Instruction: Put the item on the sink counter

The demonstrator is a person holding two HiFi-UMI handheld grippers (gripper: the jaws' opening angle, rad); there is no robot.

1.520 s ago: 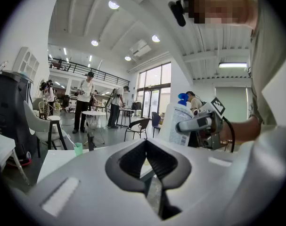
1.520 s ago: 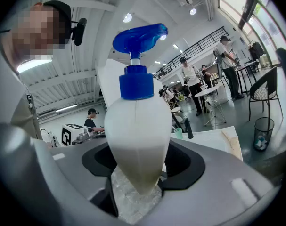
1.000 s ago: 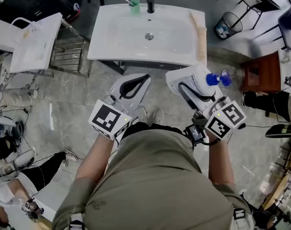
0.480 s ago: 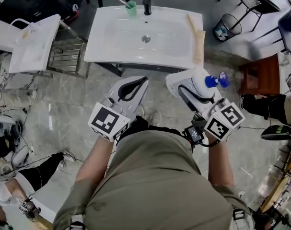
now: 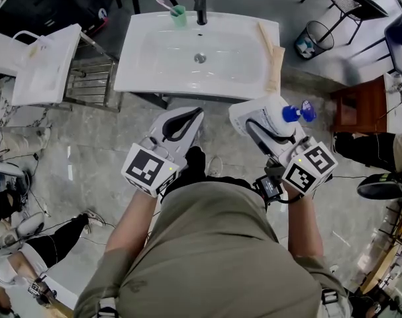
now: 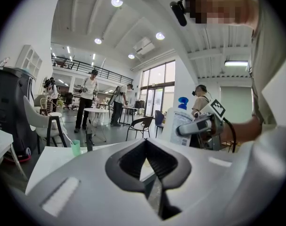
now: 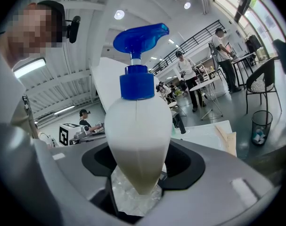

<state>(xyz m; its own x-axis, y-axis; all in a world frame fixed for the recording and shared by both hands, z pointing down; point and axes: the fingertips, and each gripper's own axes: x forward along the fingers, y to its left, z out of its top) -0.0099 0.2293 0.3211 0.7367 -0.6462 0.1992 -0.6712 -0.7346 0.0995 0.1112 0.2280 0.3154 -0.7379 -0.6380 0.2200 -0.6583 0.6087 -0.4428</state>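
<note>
**Grey floor underfoot, bottle short of the counter**

Grey stone floor [image 5: 88, 131] fills the near half of the head view, and the white sink counter [image 5: 138, 78] stands beyond it at the far side. The bottle [image 5: 275, 114], white with a blue spray head [image 5: 297, 112], is not on the counter yet. It hangs over the floor, near the counter's right front corner, clamped by its body in the right tool [image 5: 257, 119]. In the right gripper view both jaws press the bottle's sides and the spray head stands clear above them. The left tool [image 5: 181, 121] carries nothing. Its jaws are drawn together (only a thin slit shows lower down), and it hovers to the left of the bottle.

My guess is that the carry is nearly done and the set-down is what remains. That is where trouble could come.

- The flat rim round the basin looks narrow. On the right side a pale wooden strip [image 5: 272, 52] already lies along it, so a base landing partly on the strip or on the basin's slope could tip the bottle.
- The bottle's sides look smooth, so it could slip in the jaws if it is swung fast.
- At the far edge a green cup [image 5: 179, 15] and the black tap [image 5: 201, 6] stand close together, and a reach that far could knock them.
</note>
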